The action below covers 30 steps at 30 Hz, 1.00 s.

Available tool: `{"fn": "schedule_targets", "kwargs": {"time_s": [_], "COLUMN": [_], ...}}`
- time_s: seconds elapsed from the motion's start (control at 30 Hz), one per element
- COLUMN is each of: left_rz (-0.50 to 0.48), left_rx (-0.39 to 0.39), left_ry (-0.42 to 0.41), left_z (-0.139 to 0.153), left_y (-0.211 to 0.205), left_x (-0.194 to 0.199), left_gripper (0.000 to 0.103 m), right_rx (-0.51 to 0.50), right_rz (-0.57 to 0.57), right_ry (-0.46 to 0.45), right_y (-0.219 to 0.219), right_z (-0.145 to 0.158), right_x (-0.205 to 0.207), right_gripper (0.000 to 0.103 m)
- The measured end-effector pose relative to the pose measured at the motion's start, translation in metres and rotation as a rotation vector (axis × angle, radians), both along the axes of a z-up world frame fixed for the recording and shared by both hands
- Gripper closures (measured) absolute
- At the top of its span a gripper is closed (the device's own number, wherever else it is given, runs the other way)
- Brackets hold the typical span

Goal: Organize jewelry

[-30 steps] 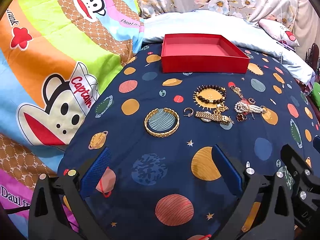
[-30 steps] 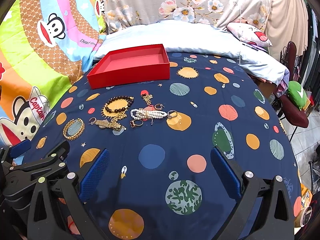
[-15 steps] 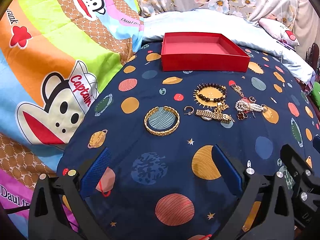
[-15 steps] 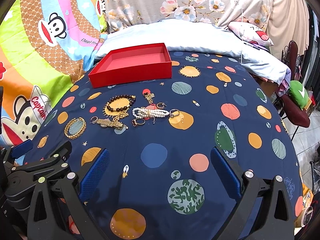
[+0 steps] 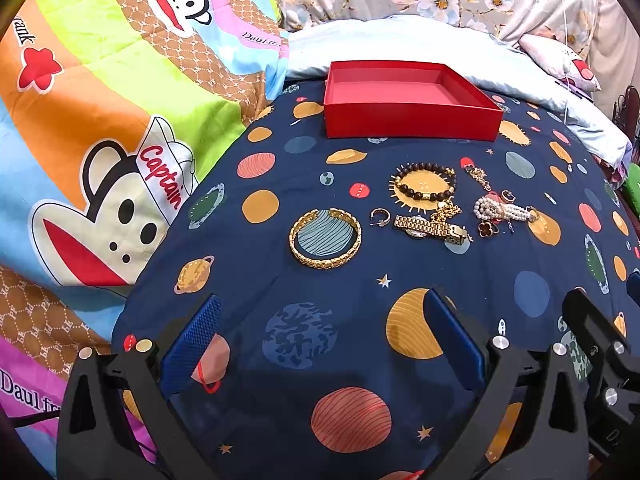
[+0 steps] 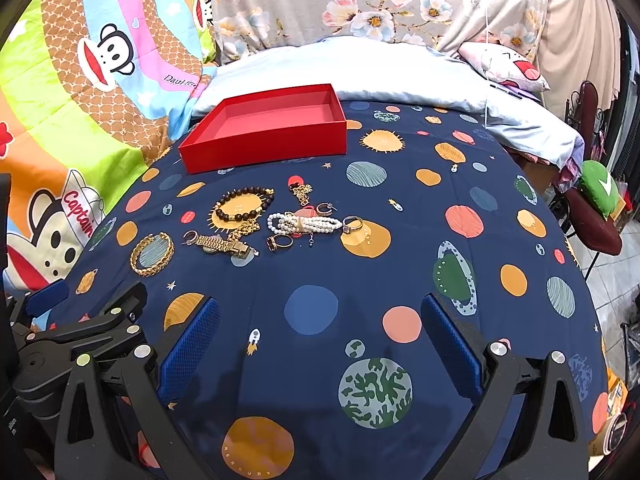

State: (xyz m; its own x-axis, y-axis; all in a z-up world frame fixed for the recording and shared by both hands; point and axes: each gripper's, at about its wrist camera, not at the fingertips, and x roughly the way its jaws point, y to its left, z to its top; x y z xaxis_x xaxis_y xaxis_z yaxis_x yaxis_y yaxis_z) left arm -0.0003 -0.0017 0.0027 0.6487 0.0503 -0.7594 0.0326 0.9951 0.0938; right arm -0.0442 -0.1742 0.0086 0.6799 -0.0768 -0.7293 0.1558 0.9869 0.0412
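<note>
An empty red box (image 5: 412, 98) (image 6: 264, 128) sits at the far side of the navy planet-print sheet. In front of it lies loose jewelry: a gold chain bangle (image 5: 326, 238) (image 6: 152, 254), a dark bead bracelet (image 5: 425, 180) (image 6: 244, 204), a gold watch (image 5: 430, 228) (image 6: 218, 244), a pearl bracelet (image 5: 500, 208) (image 6: 306, 223) and several rings. My left gripper (image 5: 324, 336) is open and empty, below the bangle. My right gripper (image 6: 320, 340) is open and empty, nearer than the pearls. The left gripper's body (image 6: 76, 332) shows at lower left in the right wrist view.
A cartoon-monkey quilt (image 5: 100, 120) is bunched along the left. A pale blue pillow (image 6: 360, 68) and floral fabric (image 6: 360, 4) lie behind the box. The bed's right edge drops to a tiled floor with a chair and a green cushion (image 6: 598, 188).
Both grippers have edged slightly forward toward the jewelry. Nothing on the sheet has moved.
</note>
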Motion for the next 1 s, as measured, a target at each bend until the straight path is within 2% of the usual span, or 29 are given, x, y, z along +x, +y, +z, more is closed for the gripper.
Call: {"fn": "schedule_targets", "kwargs": {"time_s": [1.0], "left_rz": [-0.013], "left_rx": [0.003], "left_ry": [0.02], "left_z": [-0.0074], "left_y": [-0.0051], "left_x": [0.0046], "left_gripper": [0.005], "right_rx": [0.009], "right_rz": [0.01], "right_ry": [0.011], "right_y": [0.0004], "right_z": [-0.0069], "right_x": [0.0045], "right_gripper": [0.005]}}
